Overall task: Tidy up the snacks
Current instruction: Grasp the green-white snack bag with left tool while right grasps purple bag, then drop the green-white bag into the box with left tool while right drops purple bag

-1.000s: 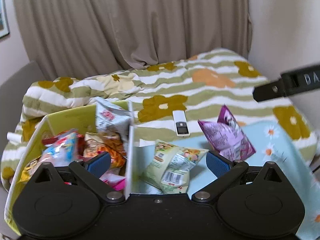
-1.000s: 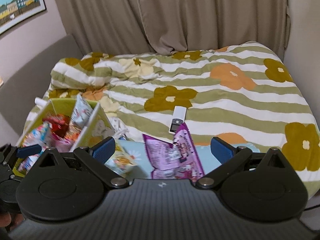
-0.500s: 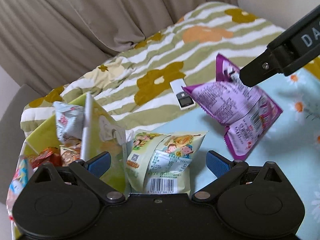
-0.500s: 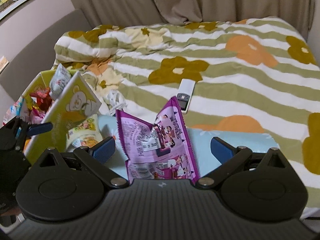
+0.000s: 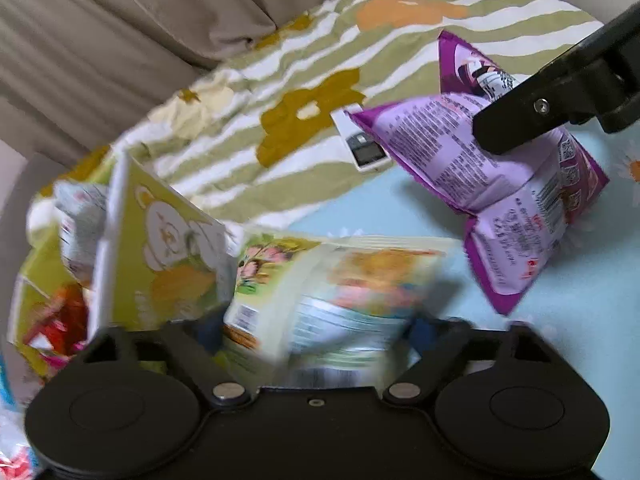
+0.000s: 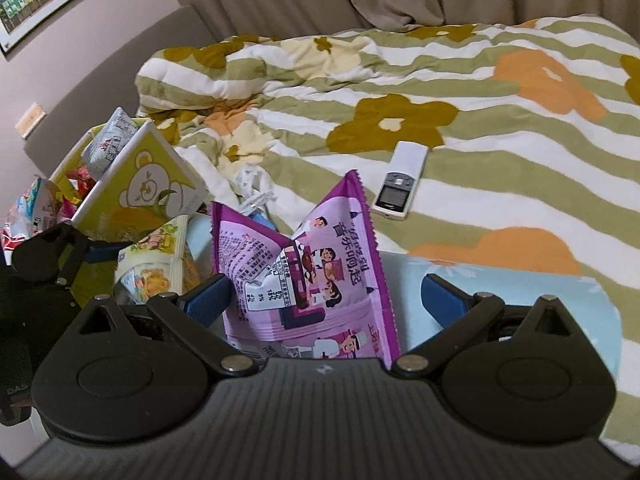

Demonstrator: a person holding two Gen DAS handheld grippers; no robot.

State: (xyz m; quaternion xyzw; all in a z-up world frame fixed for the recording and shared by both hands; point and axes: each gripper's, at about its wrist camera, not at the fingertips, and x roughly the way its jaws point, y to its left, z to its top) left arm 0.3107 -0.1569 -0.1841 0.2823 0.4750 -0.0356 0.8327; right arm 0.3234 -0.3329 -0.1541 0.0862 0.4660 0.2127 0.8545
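Observation:
A green-and-yellow snack bag (image 5: 340, 292) lies beside the yellow-green bear box (image 5: 160, 248), which holds several snack packs. My left gripper (image 5: 314, 328) straddles this bag. Its jaws are closing, and the blue pads sit at the bag's two edges in a blurred picture. A purple snack bag (image 6: 304, 264) stands crumpled on the light blue mat (image 6: 520, 292). My right gripper (image 6: 326, 300) is open around it: the left pad is close to the bag and the right pad stands clear. One black finger of the right gripper hangs over the purple bag (image 5: 500, 184).
A white remote (image 6: 400, 184) lies on the striped flower quilt (image 6: 500, 128) just beyond the mat. The bear box (image 6: 148, 188) stands at the left by a grey headboard. A white cable lies bunched beside the box. Curtains hang behind the bed.
Both grippers have come down and closer to their bags. The left gripper rolled and its jaws narrowed around the green bag. The purple bag now sits between the right fingers.

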